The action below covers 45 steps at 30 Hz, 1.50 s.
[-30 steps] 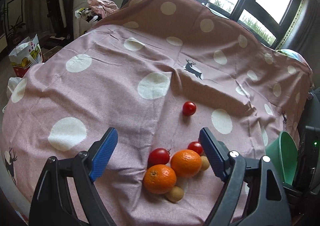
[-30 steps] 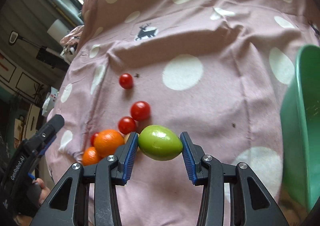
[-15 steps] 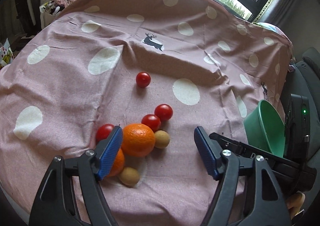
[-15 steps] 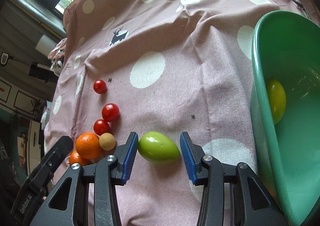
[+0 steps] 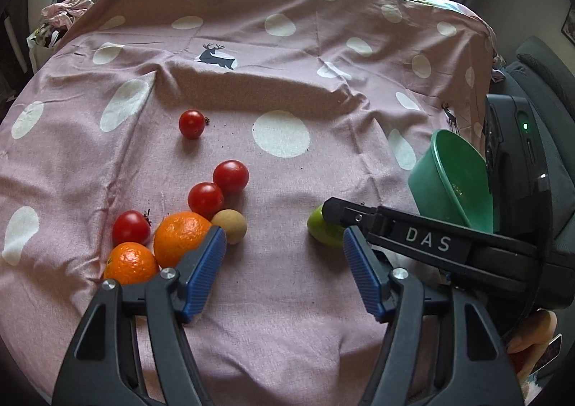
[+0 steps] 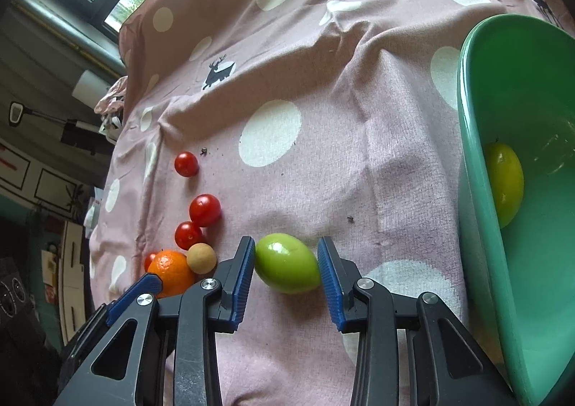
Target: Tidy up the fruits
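My right gripper (image 6: 286, 260) has its blue pads touching both ends of a green lime (image 6: 287, 264) low over the pink spotted cloth, and its jaws are closing on it. The left wrist view shows the lime (image 5: 323, 231) under that gripper's black finger (image 5: 395, 233). My left gripper (image 5: 283, 246) hovers over bare cloth between the lime and the fruit pile; its jaws are closing with nothing between them. The pile holds two oranges (image 5: 181, 237) (image 5: 131, 262), a tan round fruit (image 5: 230, 226) and several red tomatoes (image 5: 205, 200).
A green bowl (image 6: 478, 208) lies tilted at the right edge with a yellow-green fruit (image 6: 503, 183) inside; it also shows in the left wrist view (image 5: 452, 183). One tomato (image 5: 192, 123) sits apart, farther back. The cloth has raised folds beyond it. A dark chair stands at far right.
My left gripper swung right, off the oranges and over bare cloth, and its jaws narrowed. My right gripper carried the lime right, toward the green bowl, and its jaws narrowed.
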### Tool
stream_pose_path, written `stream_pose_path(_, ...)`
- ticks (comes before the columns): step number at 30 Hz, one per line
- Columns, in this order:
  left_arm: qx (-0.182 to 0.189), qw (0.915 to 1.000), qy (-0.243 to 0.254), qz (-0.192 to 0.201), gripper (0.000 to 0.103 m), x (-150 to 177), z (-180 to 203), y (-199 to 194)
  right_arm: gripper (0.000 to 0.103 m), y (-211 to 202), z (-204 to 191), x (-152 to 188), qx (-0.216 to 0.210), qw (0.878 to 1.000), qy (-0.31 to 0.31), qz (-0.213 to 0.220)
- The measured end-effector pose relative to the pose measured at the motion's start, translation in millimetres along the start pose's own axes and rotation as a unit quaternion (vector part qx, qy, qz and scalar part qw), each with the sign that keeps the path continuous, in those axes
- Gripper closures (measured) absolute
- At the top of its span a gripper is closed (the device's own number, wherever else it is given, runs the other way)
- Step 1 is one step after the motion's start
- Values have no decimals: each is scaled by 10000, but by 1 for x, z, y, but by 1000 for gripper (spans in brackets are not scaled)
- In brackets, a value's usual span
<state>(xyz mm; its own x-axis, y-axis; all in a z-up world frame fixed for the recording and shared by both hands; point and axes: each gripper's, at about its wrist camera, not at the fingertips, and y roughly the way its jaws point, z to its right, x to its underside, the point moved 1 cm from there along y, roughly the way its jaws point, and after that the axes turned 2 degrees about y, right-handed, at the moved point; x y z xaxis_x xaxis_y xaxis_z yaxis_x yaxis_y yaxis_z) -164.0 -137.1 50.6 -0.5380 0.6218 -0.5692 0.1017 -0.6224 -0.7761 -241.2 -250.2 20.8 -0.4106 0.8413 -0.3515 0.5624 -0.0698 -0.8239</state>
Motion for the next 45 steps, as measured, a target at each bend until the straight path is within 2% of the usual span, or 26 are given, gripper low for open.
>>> stream_pose_path(2,113,9998,86,-122,40,3,4,6,65,0,0,0,-51,10000,5,-12)
stream_pose_path(7,164,9992,252,-263,40,7,13,19,67,1,1,-1,-161,9998,27,-62)
stream_pose_path(12,379,9983,222,-395,42,8,15,31,69,2,2,-1,-322,9994,70,-122)
stream_pose_path(19,465,9977,103,-491,52,6,13,45,69,6,-1,-1,-405,9990,44,-201)
stream_pose_path(22,640,9965,-14,-538,60,6,10,49,69,10,-3,0,-468,9985,18,-276)
stream_pose_path(24,583,9970,27,-506,67,6,10,51,69,11,-6,0,-455,9986,-69,-260)
stream_pose_path(33,679,9968,-49,-409,67,5,4,47,69,9,-12,3,-390,9986,-326,-136)
stream_pose_path(45,590,9973,300,322,67,-1,6,-1,69,-25,-47,11,-455,9932,-948,505)
